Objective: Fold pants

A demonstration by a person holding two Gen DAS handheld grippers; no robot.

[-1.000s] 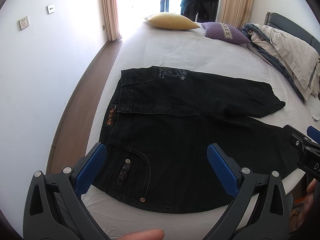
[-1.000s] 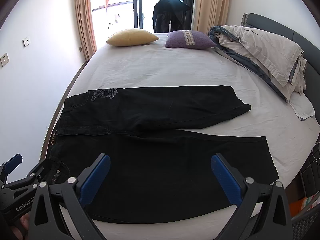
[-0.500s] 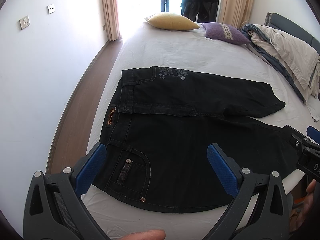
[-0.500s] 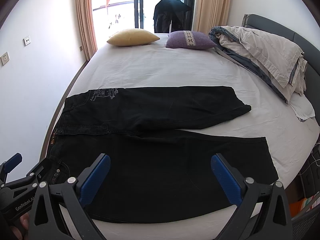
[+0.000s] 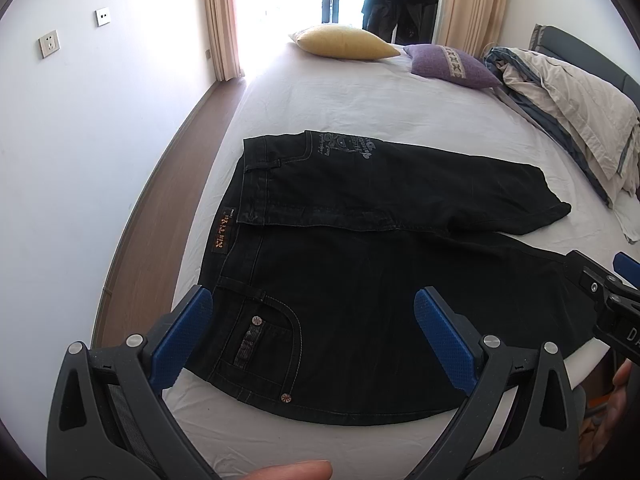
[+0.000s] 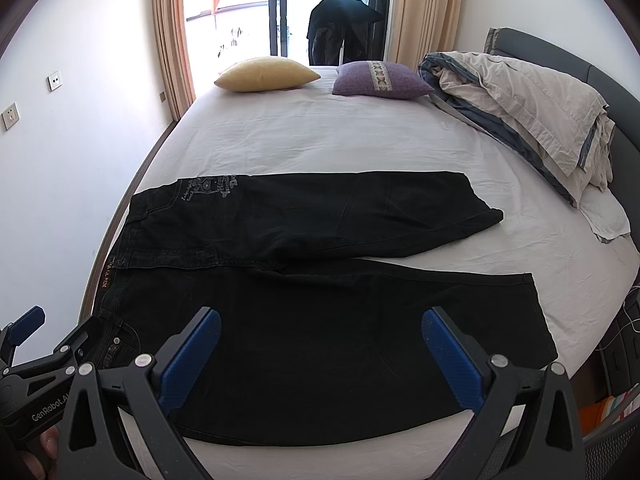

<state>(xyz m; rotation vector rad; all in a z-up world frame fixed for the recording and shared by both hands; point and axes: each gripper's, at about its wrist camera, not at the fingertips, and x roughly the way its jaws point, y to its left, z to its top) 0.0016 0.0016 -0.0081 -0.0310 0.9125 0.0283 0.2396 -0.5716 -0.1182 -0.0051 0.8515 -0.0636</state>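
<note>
Black pants (image 5: pixel 360 280) lie flat along the near edge of the bed (image 6: pixel 320 140), waist toward its left edge, legs spread toward the right. An orange waistband patch (image 5: pixel 223 232) carries gold lettering too small to read; grey printed script (image 6: pixel 208 188) marks the far hip. The left gripper (image 5: pixel 312 332) and right gripper (image 6: pixel 320 354) hover above the near edge, fingers spread wide, grasping nothing. "GenRobot.AI" shows on the left gripper's body.

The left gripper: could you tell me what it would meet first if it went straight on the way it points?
Most likely the pants: the open left gripper points down at the near leg by the front pocket, with nothing between, though depth is unclear.
</note>
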